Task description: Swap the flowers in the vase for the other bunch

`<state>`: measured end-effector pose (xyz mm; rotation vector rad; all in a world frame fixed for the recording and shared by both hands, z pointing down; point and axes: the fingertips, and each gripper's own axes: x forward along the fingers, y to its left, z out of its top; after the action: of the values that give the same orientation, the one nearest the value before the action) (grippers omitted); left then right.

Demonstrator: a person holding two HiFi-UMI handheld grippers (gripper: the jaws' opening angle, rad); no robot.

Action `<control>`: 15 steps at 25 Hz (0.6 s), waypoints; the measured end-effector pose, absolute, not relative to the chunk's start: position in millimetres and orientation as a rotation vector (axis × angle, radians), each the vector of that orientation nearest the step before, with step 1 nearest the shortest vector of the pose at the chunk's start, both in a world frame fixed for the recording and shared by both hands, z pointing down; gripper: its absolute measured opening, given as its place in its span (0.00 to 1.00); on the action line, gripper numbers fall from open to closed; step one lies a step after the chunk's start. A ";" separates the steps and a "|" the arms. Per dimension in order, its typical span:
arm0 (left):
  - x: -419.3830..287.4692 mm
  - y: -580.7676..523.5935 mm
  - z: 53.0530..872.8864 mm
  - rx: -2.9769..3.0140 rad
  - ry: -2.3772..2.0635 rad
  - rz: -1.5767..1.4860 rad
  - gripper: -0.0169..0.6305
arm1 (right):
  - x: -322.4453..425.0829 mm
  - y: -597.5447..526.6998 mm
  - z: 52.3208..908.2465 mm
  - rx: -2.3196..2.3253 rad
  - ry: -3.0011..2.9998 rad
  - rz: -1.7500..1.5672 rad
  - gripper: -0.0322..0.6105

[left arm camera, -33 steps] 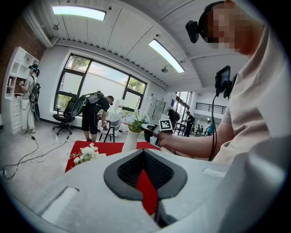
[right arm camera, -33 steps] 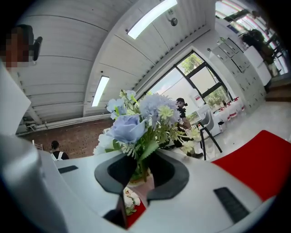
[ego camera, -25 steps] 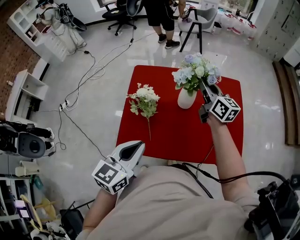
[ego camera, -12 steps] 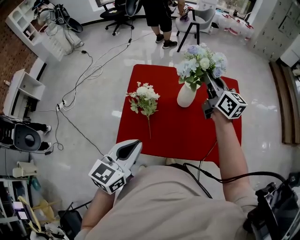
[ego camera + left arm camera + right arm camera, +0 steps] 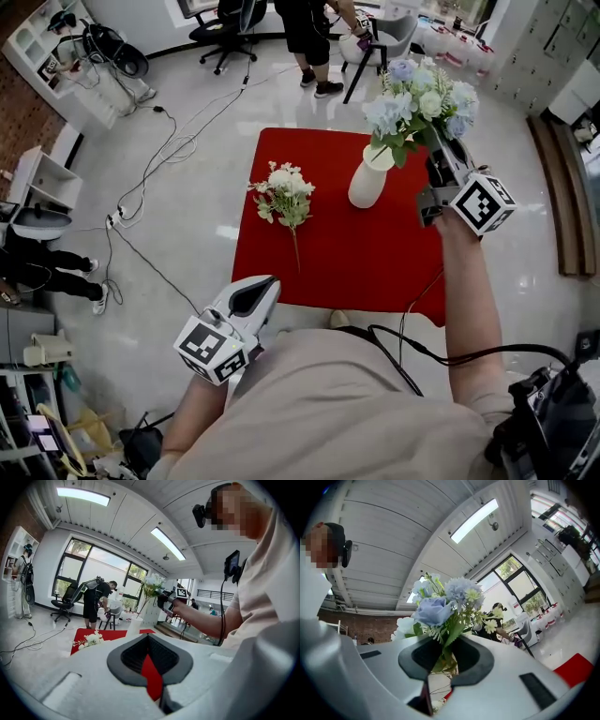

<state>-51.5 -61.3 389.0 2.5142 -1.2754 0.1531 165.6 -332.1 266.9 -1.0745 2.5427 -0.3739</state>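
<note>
A blue and white bouquet hangs above the white vase on the red table, with my right gripper shut on its stems. The stems slant down to the vase's mouth; I cannot tell if their ends are still inside. In the right gripper view the bouquet stands straight out of the closed right gripper. A bunch of white flowers lies flat on the table's left part. My left gripper hovers shut and empty off the table's near left corner, also seen as the left gripper.
A person stands beyond the table's far edge, beside a chair and an office chair. Cables trail over the floor at left, near a white shelf. The person's cable hangs close by the table's near edge.
My right gripper has risen with the blue bouquet, drawing its stems up out of the vase. The left gripper has stayed about where it was.
</note>
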 end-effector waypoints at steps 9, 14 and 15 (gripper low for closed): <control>-38.2 -51.6 390.1 2.567 -1.185 0.142 0.04 | 201.6 -285.9 219.4 -1.114 2.521 -0.241 0.17; -43.9 -65.8 392.2 2.586 -1.110 0.137 0.04 | 210.7 -285.2 227.1 -1.205 2.510 -0.291 0.17; -44.3 -69.3 391.7 2.590 -1.093 0.136 0.04 | 212.8 -286.4 228.7 -1.228 2.509 -0.299 0.17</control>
<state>-44.3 -69.3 391.7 2.5897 -1.0934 0.1363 212.8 -286.4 228.7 -1.2283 2.5095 -0.2990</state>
